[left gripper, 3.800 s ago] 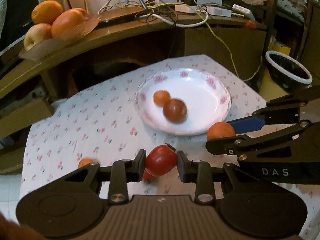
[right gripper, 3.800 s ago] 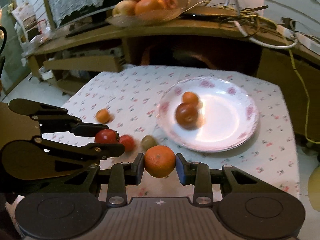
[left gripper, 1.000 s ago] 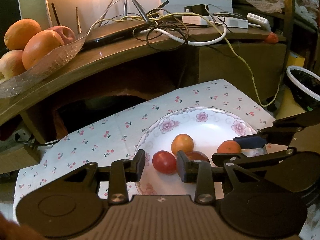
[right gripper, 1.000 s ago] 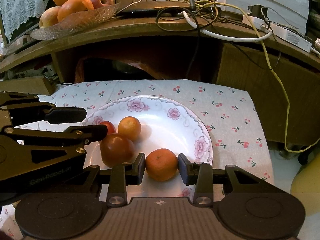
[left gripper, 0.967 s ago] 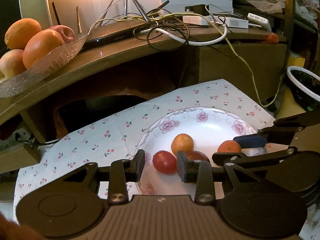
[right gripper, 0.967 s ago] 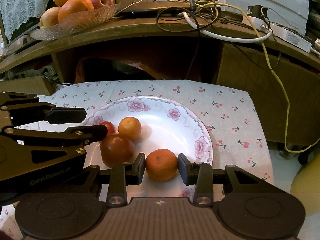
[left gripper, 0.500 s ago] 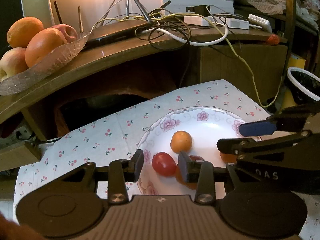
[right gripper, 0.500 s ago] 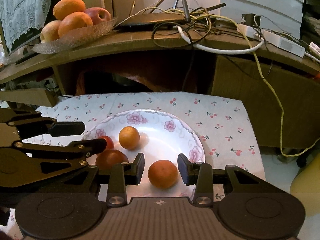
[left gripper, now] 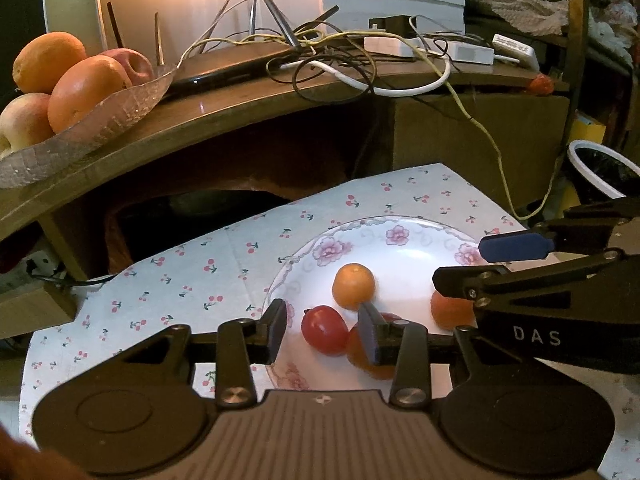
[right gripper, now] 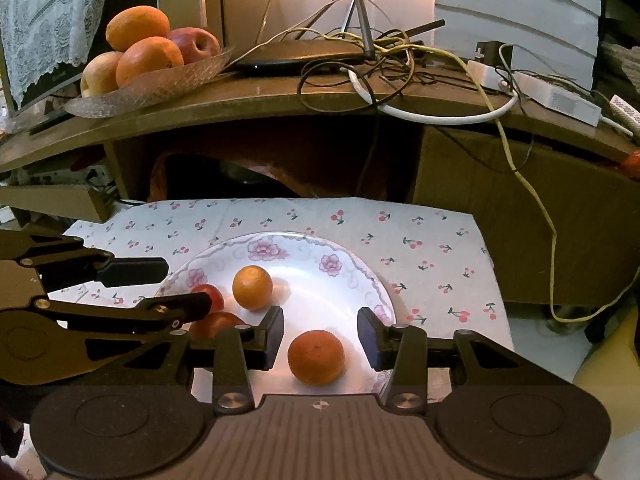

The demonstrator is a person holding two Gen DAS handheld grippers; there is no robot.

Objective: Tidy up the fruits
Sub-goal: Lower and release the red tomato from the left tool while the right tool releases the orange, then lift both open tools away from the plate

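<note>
- The right gripper point(right gripper: 320, 330) has been spread; the orange point(right gripper: 316, 357) it pinched a second ago now lies free on the plate point(right gripper: 352, 264).
- The left gripper point(left gripper: 323, 330) is likewise parted, its red tomato point(left gripper: 324, 330) released beside two other fruits.
- Both deliveries are judged complete; the fruit bowl point(left gripper: 80, 128) beyond is untouched.

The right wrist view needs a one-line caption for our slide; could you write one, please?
Right gripper open over a tangerine resting on the floral plate, beside three other fruits.
</note>
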